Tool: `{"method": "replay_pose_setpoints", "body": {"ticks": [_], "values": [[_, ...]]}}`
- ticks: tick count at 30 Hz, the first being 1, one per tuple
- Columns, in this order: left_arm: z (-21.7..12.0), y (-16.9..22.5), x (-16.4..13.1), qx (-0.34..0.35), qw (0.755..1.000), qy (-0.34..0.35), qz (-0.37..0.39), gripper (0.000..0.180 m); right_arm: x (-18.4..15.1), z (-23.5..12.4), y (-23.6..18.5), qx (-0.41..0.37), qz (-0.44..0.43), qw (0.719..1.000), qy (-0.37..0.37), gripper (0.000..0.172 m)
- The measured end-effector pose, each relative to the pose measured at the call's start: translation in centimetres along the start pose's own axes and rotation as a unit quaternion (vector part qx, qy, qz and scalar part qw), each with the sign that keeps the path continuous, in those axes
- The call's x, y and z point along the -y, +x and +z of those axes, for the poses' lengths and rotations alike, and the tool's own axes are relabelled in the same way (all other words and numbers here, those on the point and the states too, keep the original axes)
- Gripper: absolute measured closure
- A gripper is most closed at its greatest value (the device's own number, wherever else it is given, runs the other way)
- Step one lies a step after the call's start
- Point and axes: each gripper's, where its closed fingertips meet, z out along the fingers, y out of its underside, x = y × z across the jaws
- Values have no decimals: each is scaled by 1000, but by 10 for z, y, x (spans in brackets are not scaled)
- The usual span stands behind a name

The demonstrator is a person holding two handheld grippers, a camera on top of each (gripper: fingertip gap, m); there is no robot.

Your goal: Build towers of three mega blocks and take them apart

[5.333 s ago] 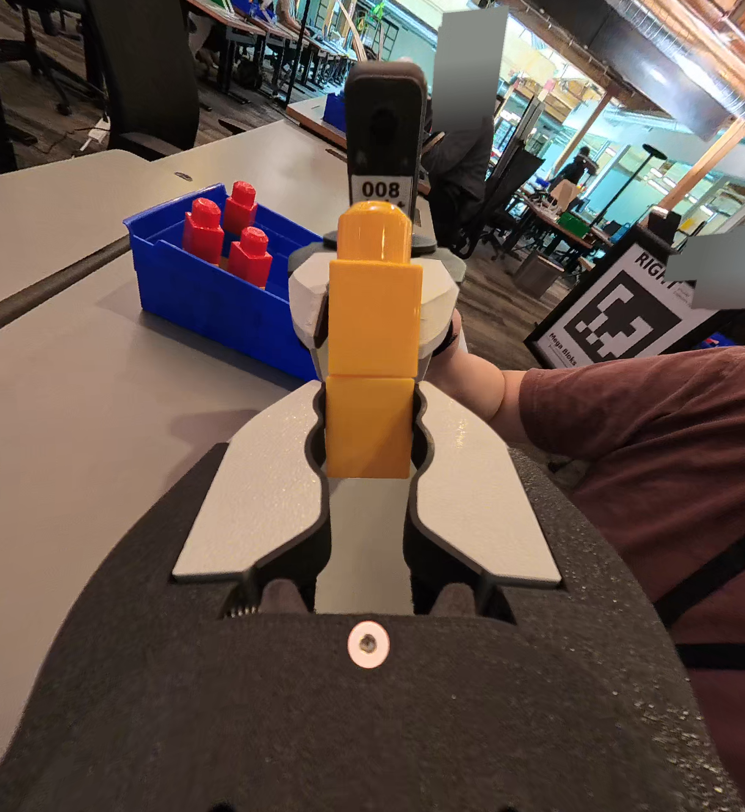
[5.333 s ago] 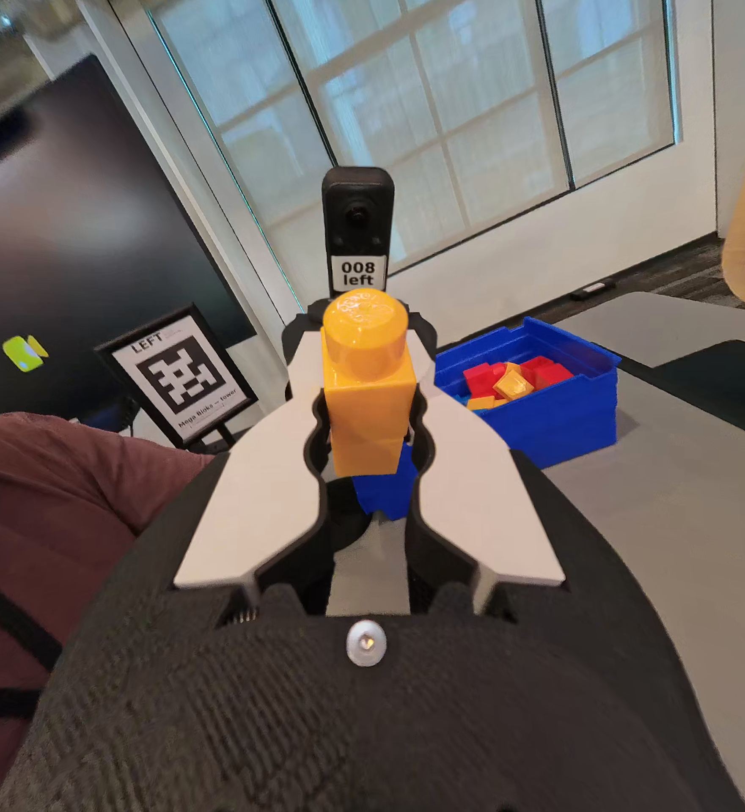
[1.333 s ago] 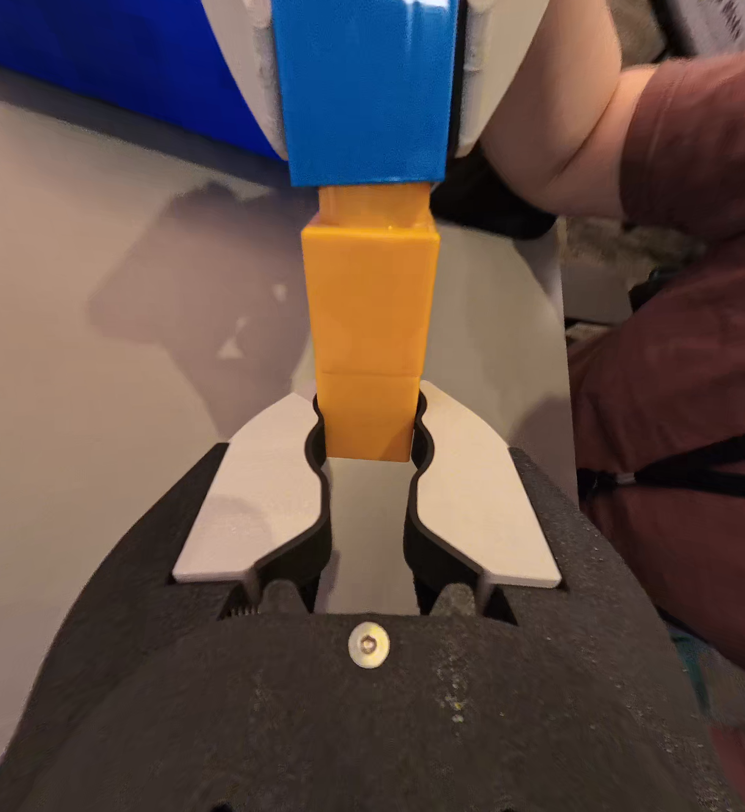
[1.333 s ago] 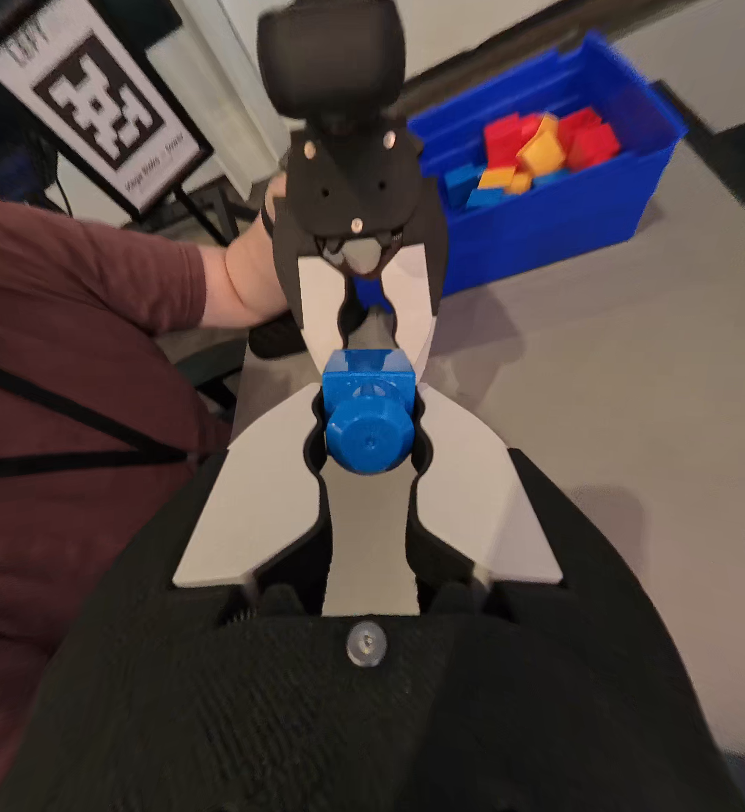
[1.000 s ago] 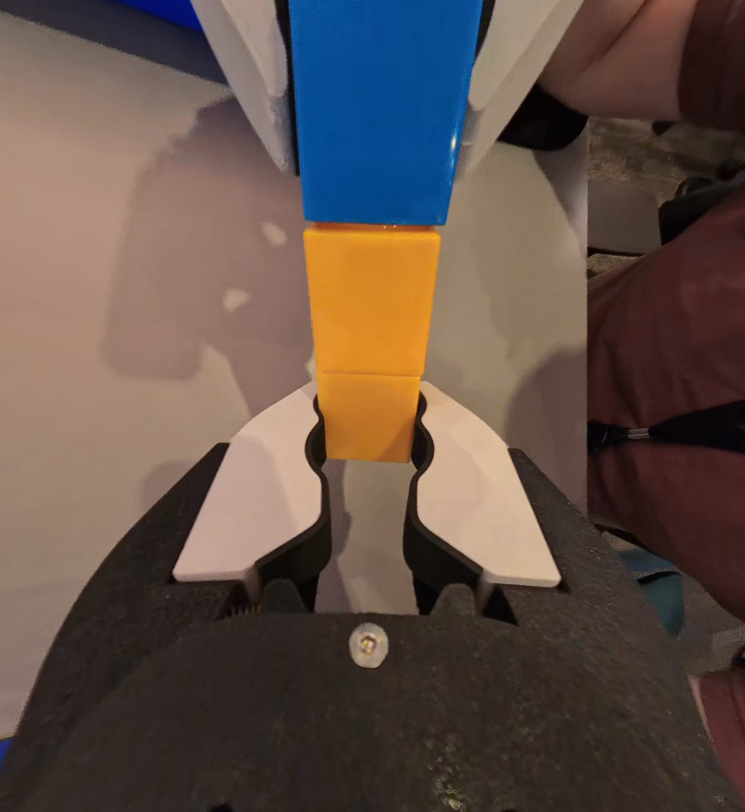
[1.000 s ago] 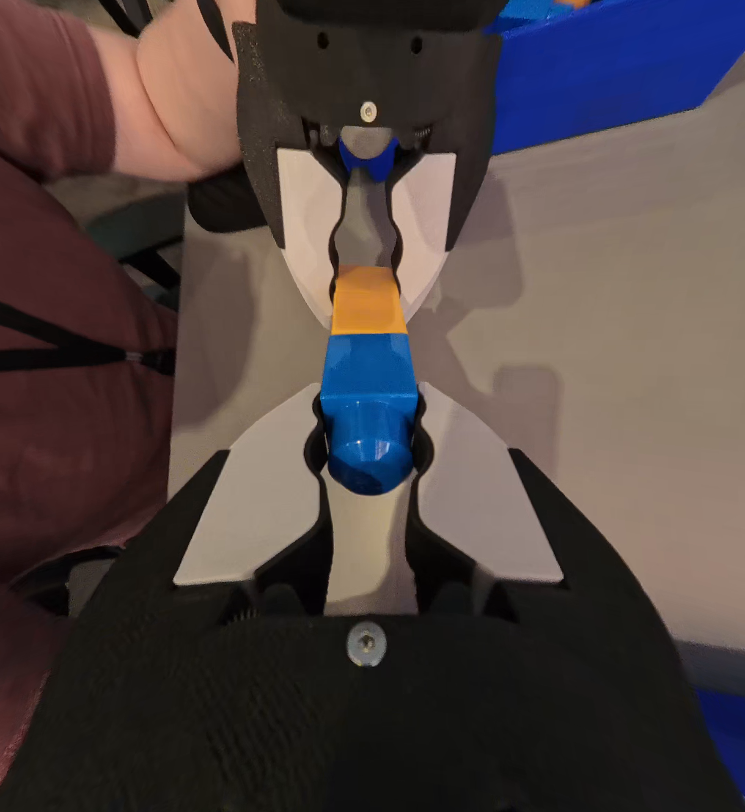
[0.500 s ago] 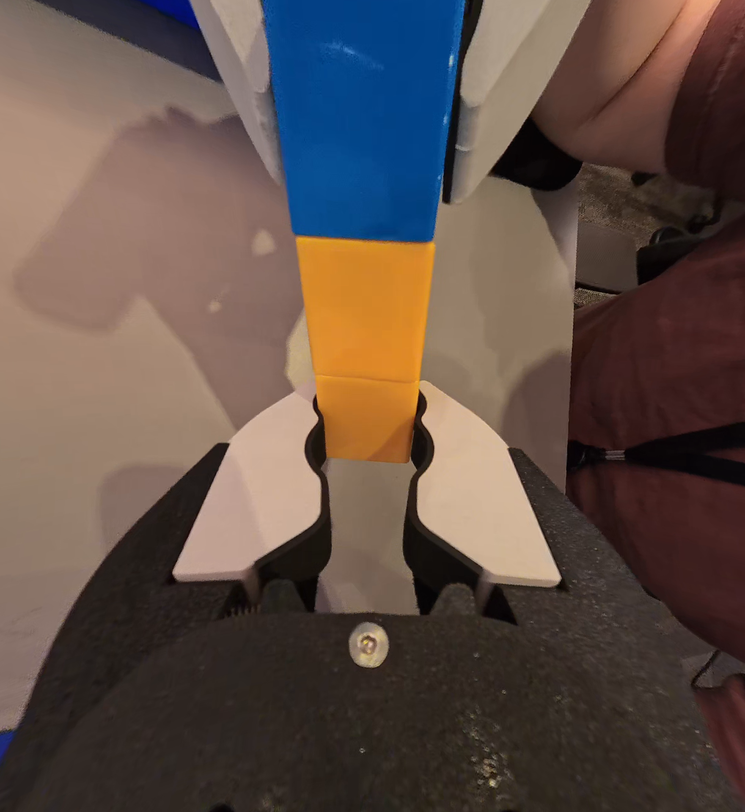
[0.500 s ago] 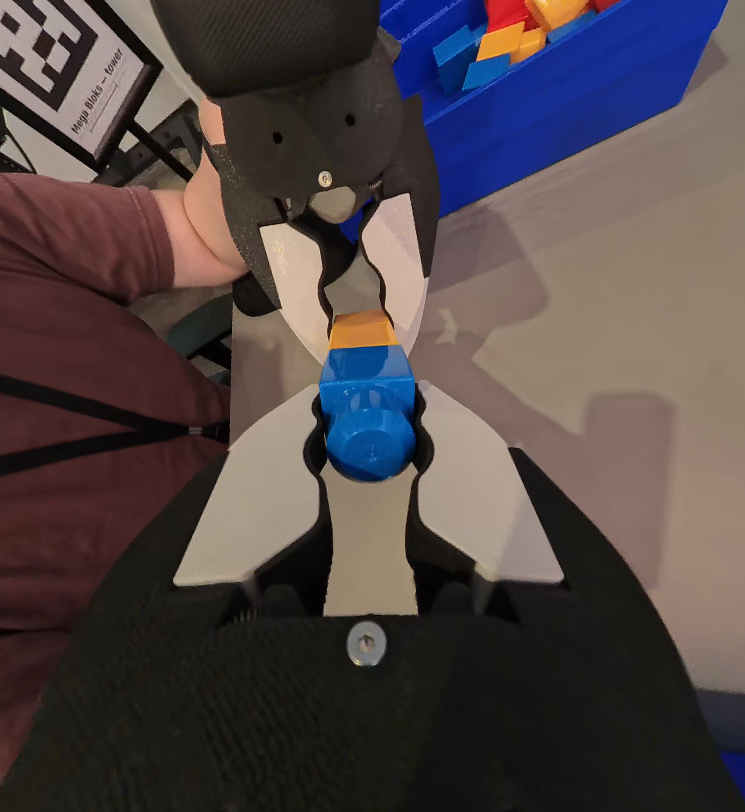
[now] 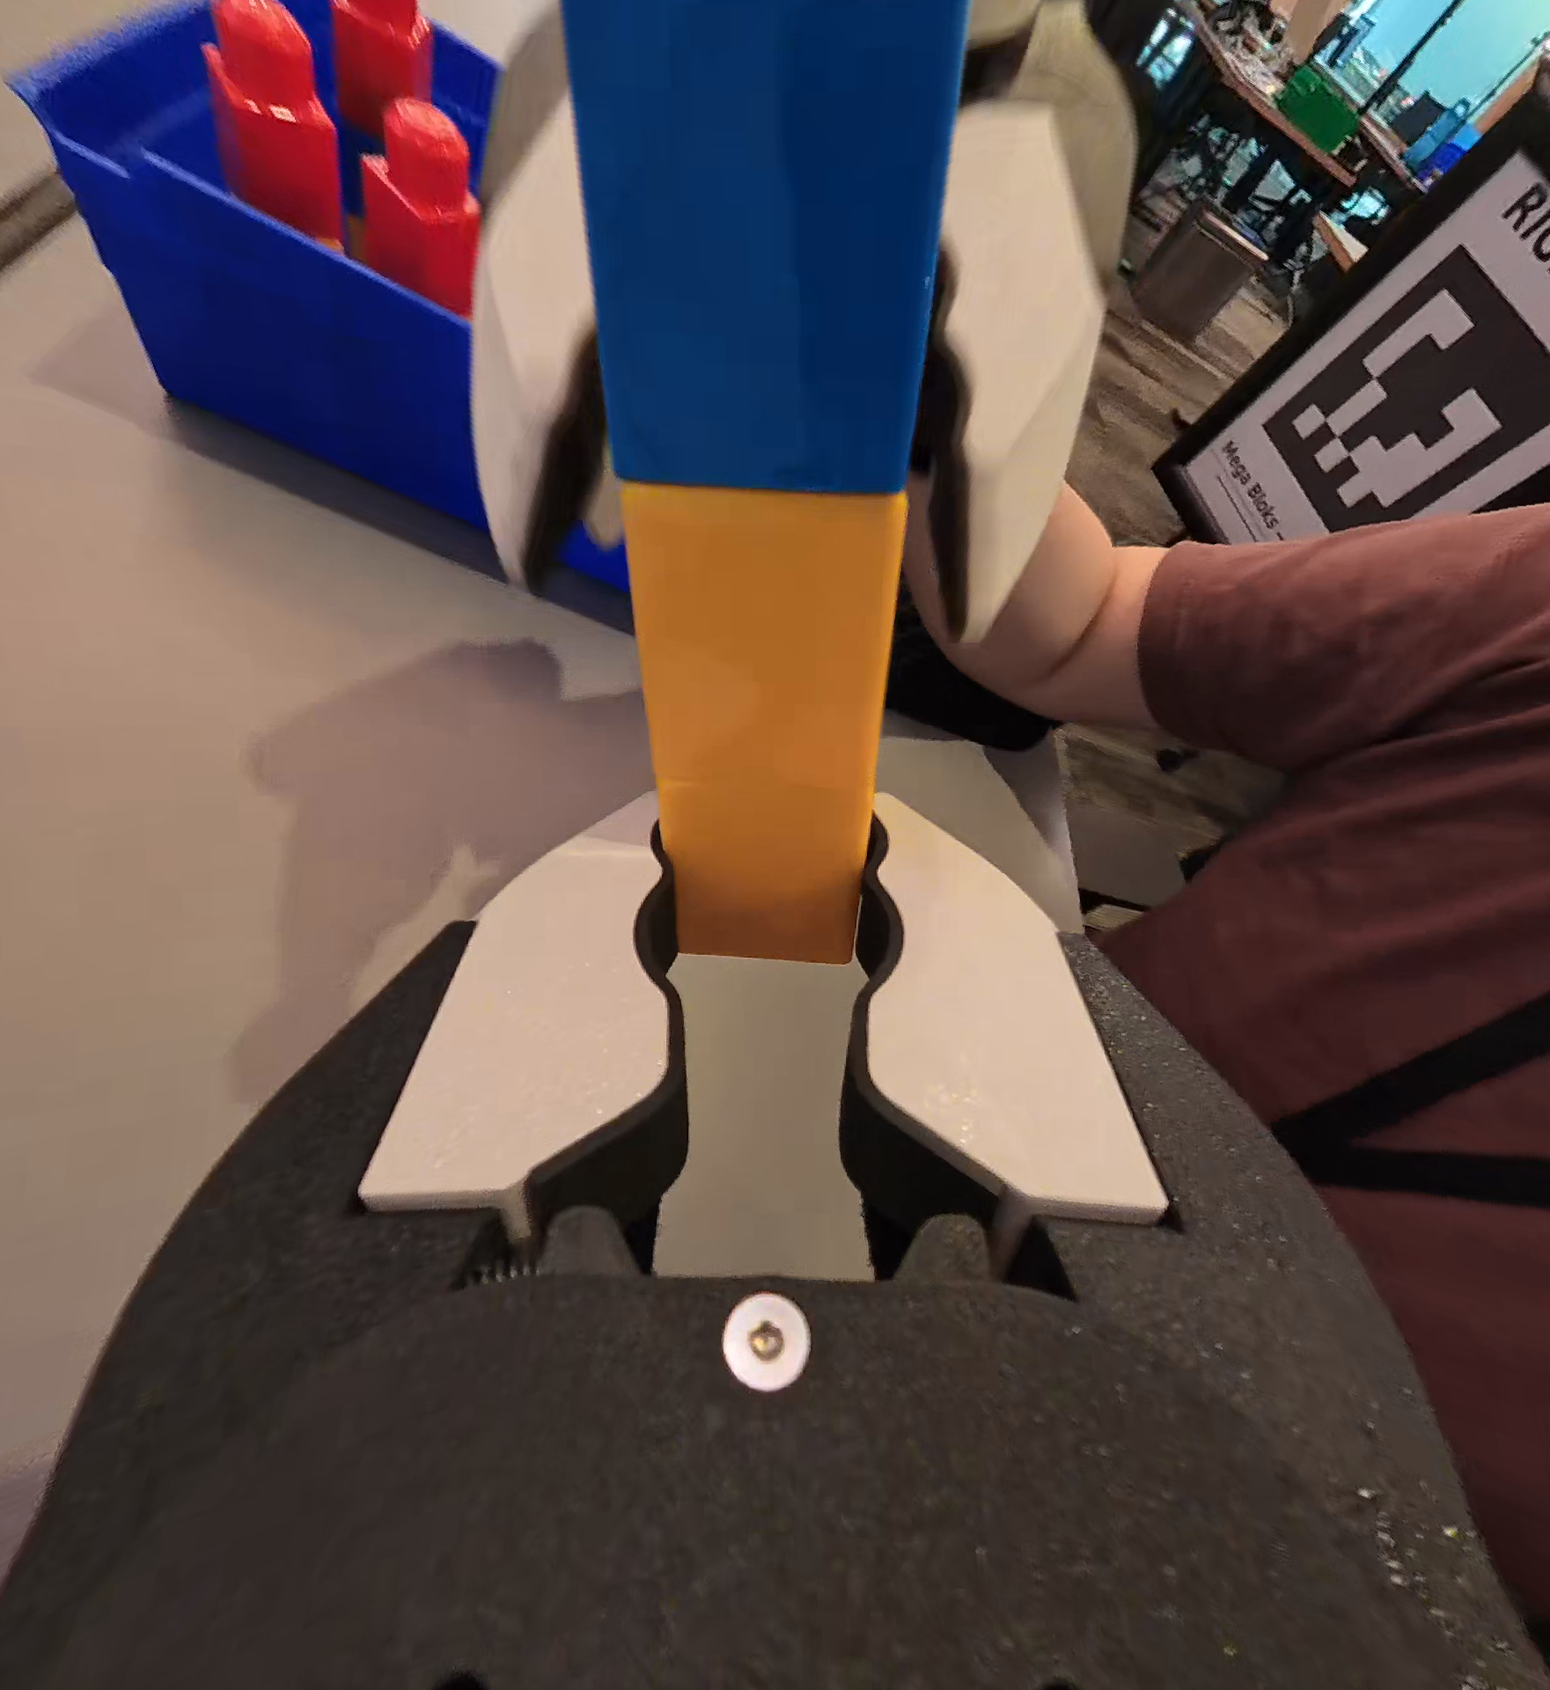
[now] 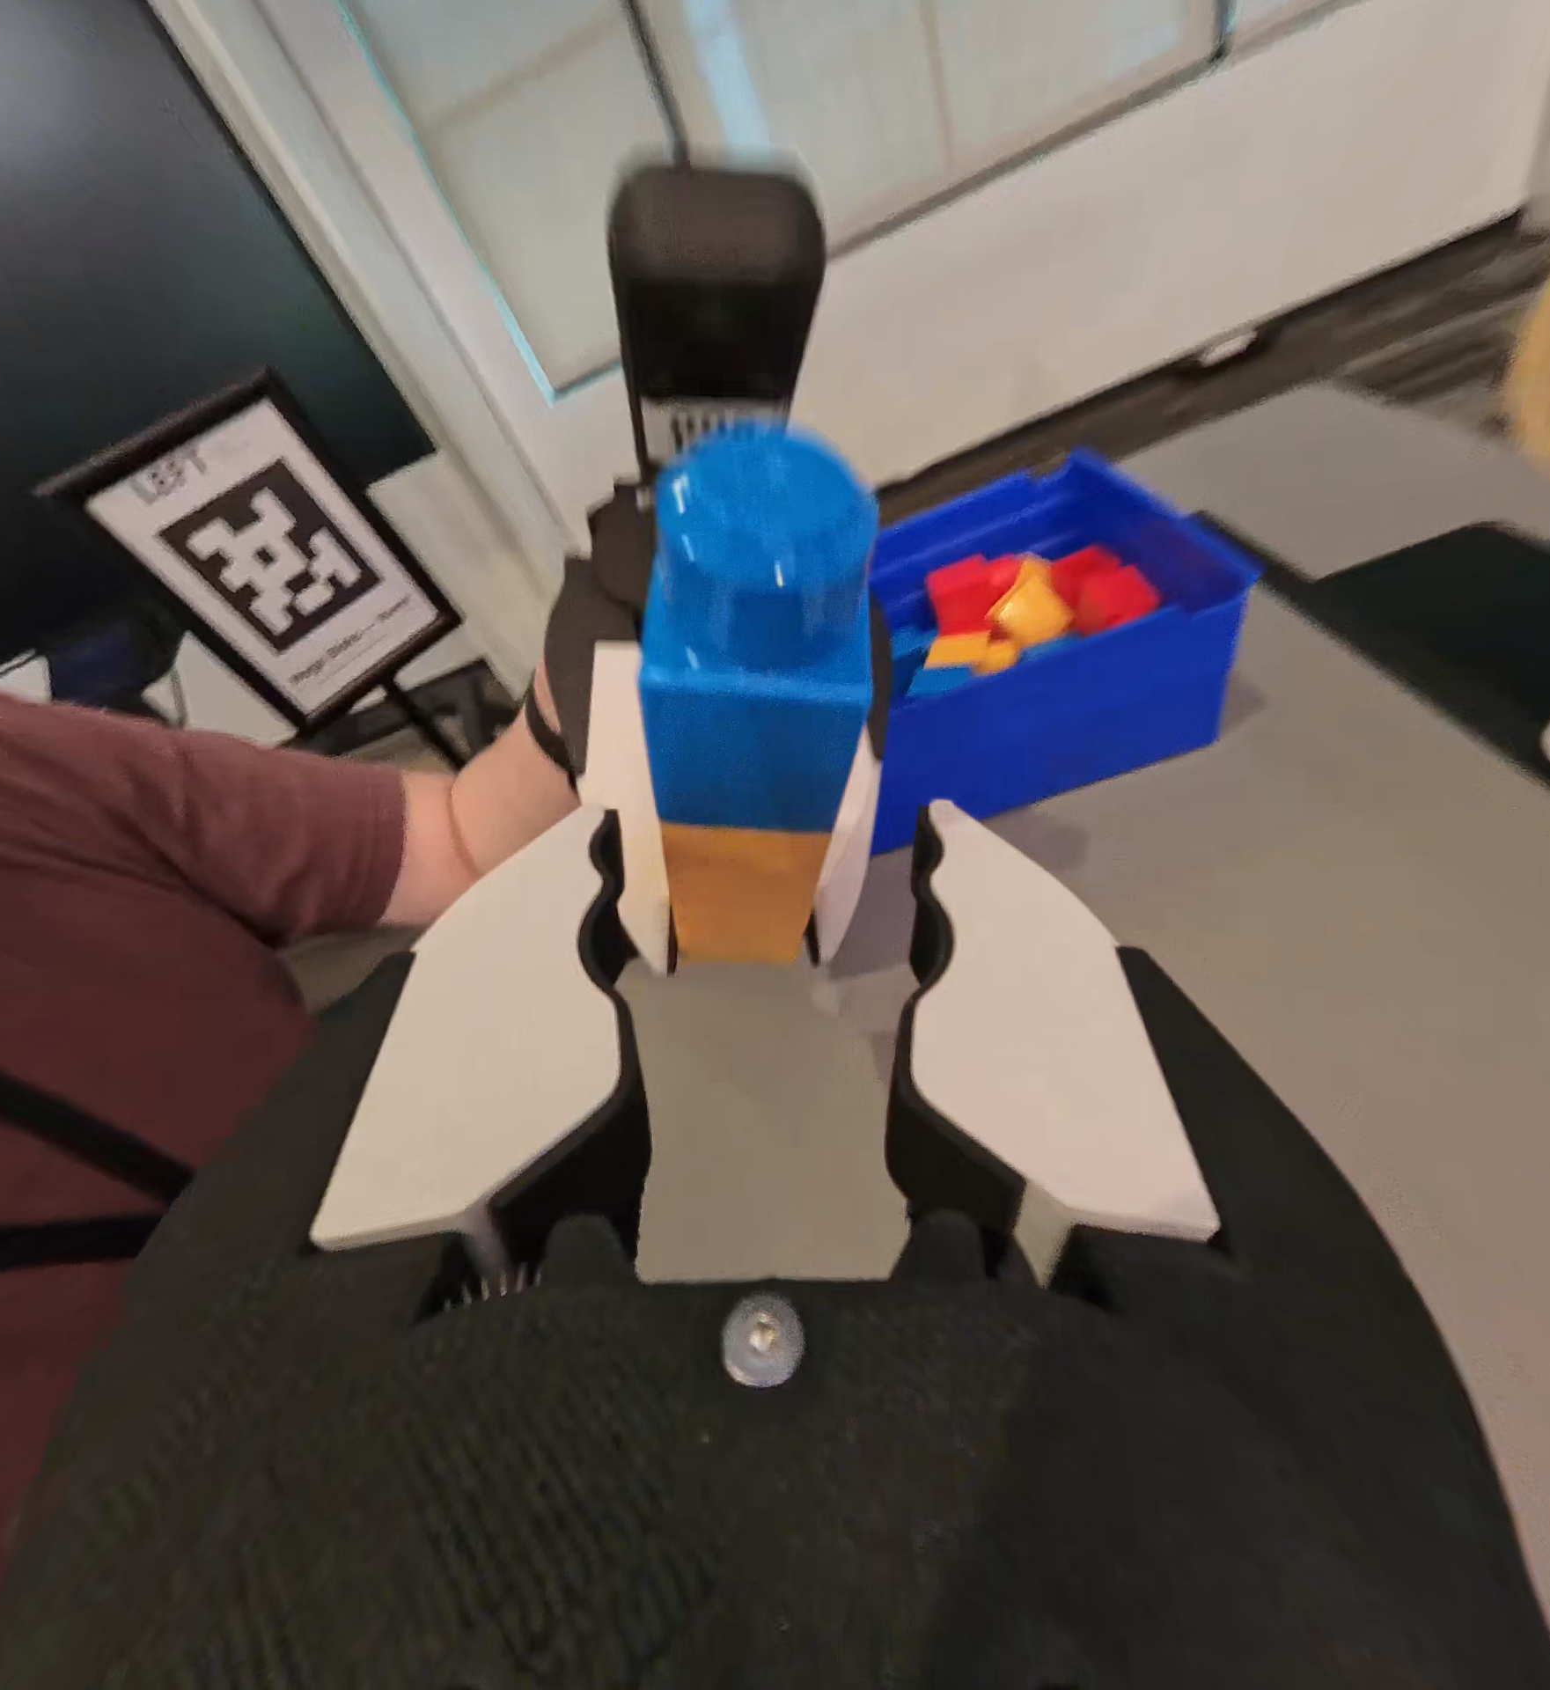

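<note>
blue block (image 9: 762,238): top cut off | far fingers (image 9: 1009,366): motion-blurred

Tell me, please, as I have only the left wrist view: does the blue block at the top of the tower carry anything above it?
Observer: No. The blue block ends in its own bare round stud.
Operator: Thank you. Is the right gripper clamping the tower?
Observer: No. The right gripper has its jaws spread wider than the tower, with a gap on either side.
Operator: Understood. Is there a second bin besides the one with the red towers?
Observer: Yes. Another blue bin stands on the table behind the tower and to its right, holding loose red, orange and blue blocks.
</note>
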Motion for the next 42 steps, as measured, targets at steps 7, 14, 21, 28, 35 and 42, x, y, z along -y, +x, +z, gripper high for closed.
{"method": "replay_pose_setpoints", "body": {"ticks": [7, 14, 21, 28, 35, 42], "values": [[-5, -8, 0, 43, 998, -2, 35, 144, -16, 19, -3, 16, -35, 999, -29, 136], [-11, -8, 4, 42, 999, 9, 26, 131, -5, -6, 5, -31, -40, 998, -41, 136], [-46, -4, 20, 76, 995, 53, 43, 131, -14, -225, 66, -403, -64, 905, -118, 135], [-59, -2, 21, 103, 992, 49, 53, 132, -101, -327, 154, -570, 193, 798, -38, 136], [-67, 8, 24, 107, 991, 51, 65, 132, -140, -333, 181, -651, 199, 731, -40, 135], [-75, 17, 28, 109, 989, 60, 79, 134, -171, -330, 185, -671, 191, 714, -63, 135]]}}
